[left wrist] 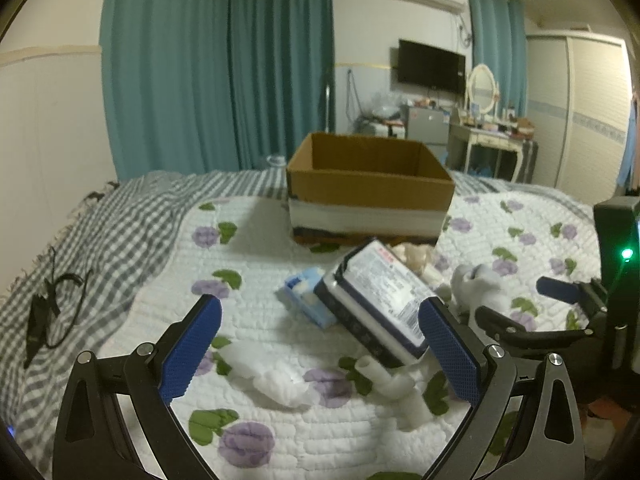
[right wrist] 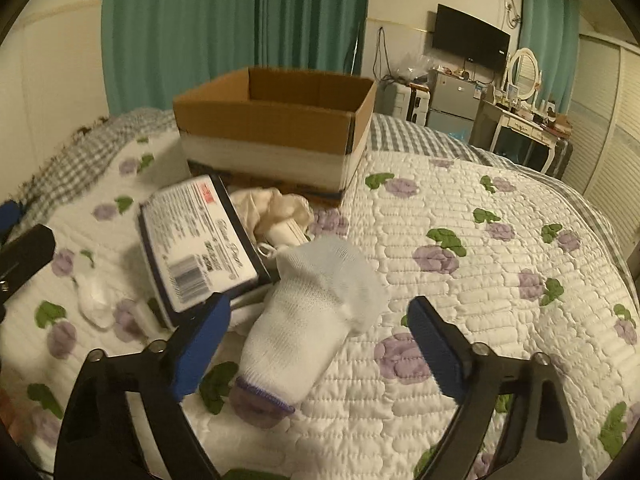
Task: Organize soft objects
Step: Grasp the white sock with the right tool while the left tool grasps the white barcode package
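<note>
An open cardboard box (left wrist: 368, 184) stands on the flowered quilt; it also shows in the right wrist view (right wrist: 272, 128). In front of it lies a dark-edged tissue pack (left wrist: 380, 304), also in the right wrist view (right wrist: 196, 240), a small blue pack (left wrist: 308, 296), a cream cloth (right wrist: 276, 208) and crumpled white cloth (left wrist: 276, 384). A white sock with a purple cuff (right wrist: 308, 324) lies between the open fingers of my right gripper (right wrist: 320, 348). My left gripper (left wrist: 320, 348) is open and empty, its right finger beside the tissue pack.
A grey checked blanket (left wrist: 100, 232) with a black cable (left wrist: 52, 312) covers the bed's left side. A white tube piece (left wrist: 384, 384) lies near the left gripper. A dressing table (left wrist: 492, 136), fridge and wardrobe stand beyond the bed.
</note>
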